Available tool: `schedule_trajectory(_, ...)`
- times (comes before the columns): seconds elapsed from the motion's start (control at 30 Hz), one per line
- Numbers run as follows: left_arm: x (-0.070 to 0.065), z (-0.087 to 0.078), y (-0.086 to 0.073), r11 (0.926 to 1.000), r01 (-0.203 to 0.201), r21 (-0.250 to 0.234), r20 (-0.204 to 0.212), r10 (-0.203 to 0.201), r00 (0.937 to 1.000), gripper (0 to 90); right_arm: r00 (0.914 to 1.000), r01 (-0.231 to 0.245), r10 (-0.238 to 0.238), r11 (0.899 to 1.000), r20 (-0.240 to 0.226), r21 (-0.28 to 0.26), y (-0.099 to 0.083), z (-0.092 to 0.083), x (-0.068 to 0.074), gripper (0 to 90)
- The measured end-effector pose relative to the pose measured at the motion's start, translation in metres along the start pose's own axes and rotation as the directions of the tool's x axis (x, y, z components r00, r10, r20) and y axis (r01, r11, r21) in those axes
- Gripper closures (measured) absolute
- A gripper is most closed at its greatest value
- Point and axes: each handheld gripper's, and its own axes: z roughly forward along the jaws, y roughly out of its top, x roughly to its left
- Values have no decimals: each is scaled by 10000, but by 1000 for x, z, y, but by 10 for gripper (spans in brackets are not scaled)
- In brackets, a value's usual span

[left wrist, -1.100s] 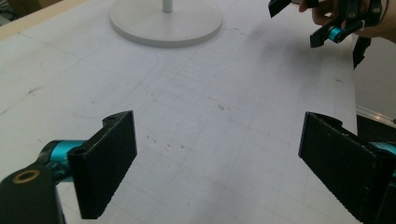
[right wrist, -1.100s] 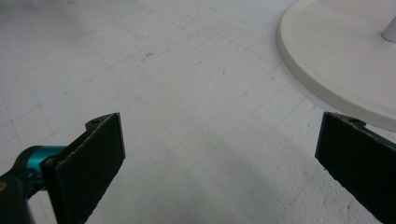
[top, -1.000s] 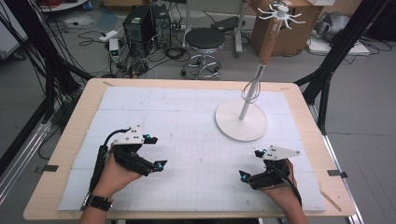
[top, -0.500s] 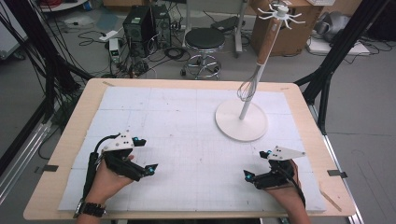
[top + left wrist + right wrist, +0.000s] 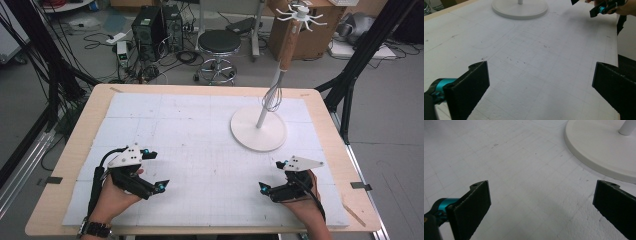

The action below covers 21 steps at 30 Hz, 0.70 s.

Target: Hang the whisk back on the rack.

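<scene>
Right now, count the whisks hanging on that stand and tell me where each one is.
1. A single whisk hangs beside the pole of the white stand, just above its round base at the table's far right. The other hooks at the top look bare.

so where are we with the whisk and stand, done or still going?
Looks done: the whisk hangs on the white stand, off the mat. In hand: nothing. The left tongs have just been opening and stand wide with only bare mat between the jaws; the right tongs are open and empty too. Both sit at the near edge, apart from the stand. Left: nothing visible to pick up.
</scene>
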Motion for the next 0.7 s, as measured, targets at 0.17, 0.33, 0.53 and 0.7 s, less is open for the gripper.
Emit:
schedule_trajectory(0.17, 1, -3, -1, 9999, 8, -109, 64, -7, 10000, 16, 10000, 33, -33, 10000, -7, 10, 1, 2, 0, 6)
schedule_trajectory(0.33, 3, -4, -3, 9999, 66, -98, -22, -66, 10000, 16, 10000, 10, -10, 10000, -8, 97, 1, 4, 1, 6)
schedule_trajectory(0.53, 4, -2, -3, 9998, 154, -118, 84, -153, 9998, 17, 10000, -27, 27, 10000, -17, 71, 1, 3, 0, 6)
schedule_trajectory(0.7, 4, 2, -4, 9999, 141, 5, 48, -141, 9999, 16, 10000, 55, -55, 10000, -28, 30, 1, 2, 1, 6)
